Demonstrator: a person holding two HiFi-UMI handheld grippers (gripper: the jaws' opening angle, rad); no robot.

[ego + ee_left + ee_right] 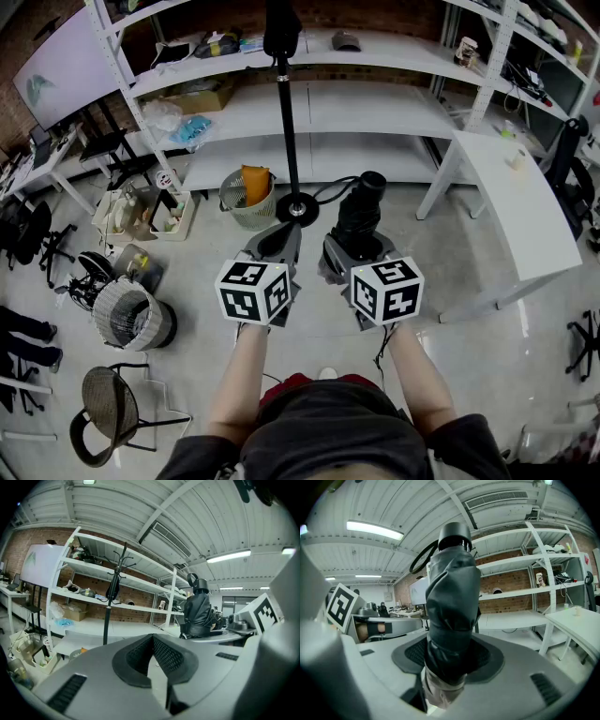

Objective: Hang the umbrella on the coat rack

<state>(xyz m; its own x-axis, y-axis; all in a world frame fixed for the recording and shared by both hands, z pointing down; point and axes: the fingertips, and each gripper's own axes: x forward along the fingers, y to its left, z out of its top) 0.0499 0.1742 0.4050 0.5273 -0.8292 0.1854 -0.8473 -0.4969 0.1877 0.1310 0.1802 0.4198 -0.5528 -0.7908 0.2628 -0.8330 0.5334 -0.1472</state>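
Observation:
A folded black umbrella stands upright between the jaws of my right gripper, which is shut on its lower part. In the right gripper view the umbrella fills the middle, its strap loop showing beside the cap, and the right gripper presses both pads against it. The black coat rack stands straight ahead, its round base on the floor just beyond my left gripper. The left gripper is shut with nothing in it. From there the coat rack rises ahead on the left and the umbrella on the right.
White shelving runs behind the rack. A white table stands at the right. A wire basket with an orange thing sits left of the rack's base. A round basket, chairs and boxes crowd the left side.

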